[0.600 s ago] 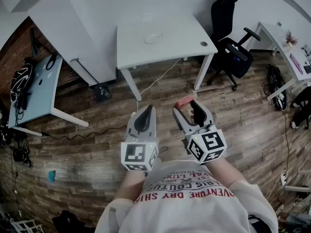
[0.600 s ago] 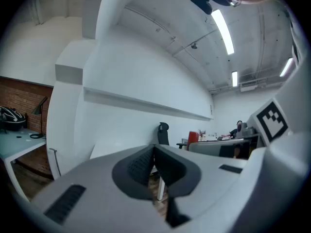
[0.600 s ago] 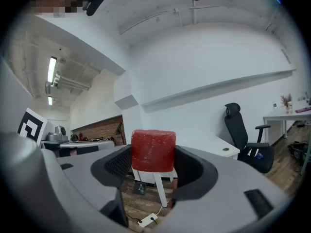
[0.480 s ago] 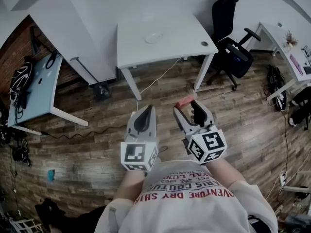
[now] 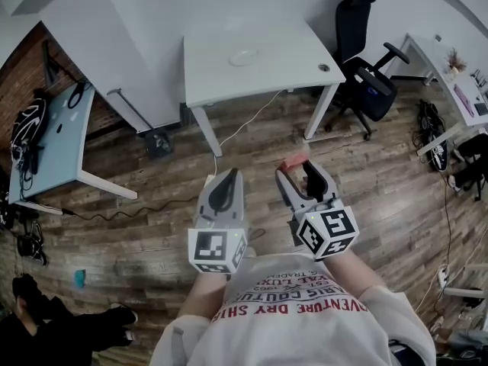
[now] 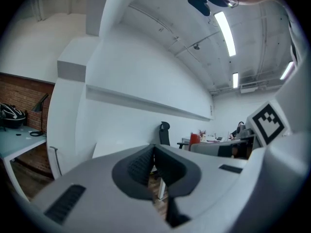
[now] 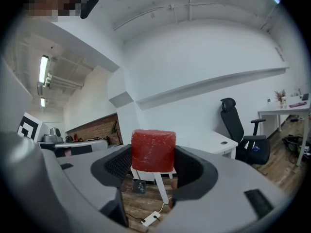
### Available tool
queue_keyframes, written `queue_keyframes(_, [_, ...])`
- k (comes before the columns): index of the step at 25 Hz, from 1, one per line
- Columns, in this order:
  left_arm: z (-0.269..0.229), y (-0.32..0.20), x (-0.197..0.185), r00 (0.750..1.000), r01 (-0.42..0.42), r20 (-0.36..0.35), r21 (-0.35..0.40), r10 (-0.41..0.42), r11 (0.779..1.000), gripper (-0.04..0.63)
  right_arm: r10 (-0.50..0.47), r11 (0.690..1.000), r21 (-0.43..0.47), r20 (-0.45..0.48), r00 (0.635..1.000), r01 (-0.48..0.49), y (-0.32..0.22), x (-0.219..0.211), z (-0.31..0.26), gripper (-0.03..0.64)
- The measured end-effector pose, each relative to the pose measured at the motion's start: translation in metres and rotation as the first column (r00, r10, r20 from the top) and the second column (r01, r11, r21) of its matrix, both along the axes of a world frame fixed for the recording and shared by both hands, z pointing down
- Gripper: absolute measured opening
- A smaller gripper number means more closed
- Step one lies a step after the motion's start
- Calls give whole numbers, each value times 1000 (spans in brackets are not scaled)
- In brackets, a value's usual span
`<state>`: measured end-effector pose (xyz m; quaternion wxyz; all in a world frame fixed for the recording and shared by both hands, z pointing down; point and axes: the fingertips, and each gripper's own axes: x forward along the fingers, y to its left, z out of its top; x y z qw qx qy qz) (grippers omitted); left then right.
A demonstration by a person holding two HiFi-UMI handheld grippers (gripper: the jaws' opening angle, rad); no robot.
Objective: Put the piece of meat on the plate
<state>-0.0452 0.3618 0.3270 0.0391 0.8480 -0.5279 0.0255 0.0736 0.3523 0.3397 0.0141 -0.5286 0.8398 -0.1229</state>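
A red block of meat point(image 7: 153, 151) sits clamped between the pads of my right gripper point(image 7: 153, 161); in the head view the meat point(image 5: 292, 163) shows as a pinkish piece at the tips of that gripper point(image 5: 297, 171), held level above the wooden floor. My left gripper point(image 5: 226, 180) hangs beside it, jaws together with nothing between them, and it looks the same in its own view point(image 6: 151, 166). A white plate point(image 5: 242, 57) lies on the white table point(image 5: 290, 67) ahead, well beyond both grippers.
A black office chair point(image 5: 360, 52) stands right of the table. A light blue desk point(image 5: 53, 147) is at the left, another white desk point(image 5: 450, 82) at far right. Cables run across the wooden floor point(image 5: 152, 197). A person's dark legs point(image 5: 61, 334) are at lower left.
Both grippers sit slightly lower in the head view, the table a little nearer. A person's legs have come further into view at lower left.
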Motion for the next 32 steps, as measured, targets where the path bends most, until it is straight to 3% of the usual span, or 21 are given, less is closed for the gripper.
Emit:
queue_keyframes(7, [10,-16,-49,1000,4,-12,8,-4,1000,8,-2,997,-73,43,999,6,-12,-38,13,276])
queue_keyframes(16, [24,-48,-81,997,25,-72,-13,-26,1000,8,27,996,-82,24,999,-25,-32,-56,9,277])
queue_keyframes(25, [34,-106,-67,994,90,-51,-36,-92,995,8,-58,996,-69,36,998,61,-101,-43,14,276])
queue_keyframes(32, [25,-177,-26,987,154,-45,-49,-157,987,8,-132,989,-70,23,991,133,-180,-7,7,276])
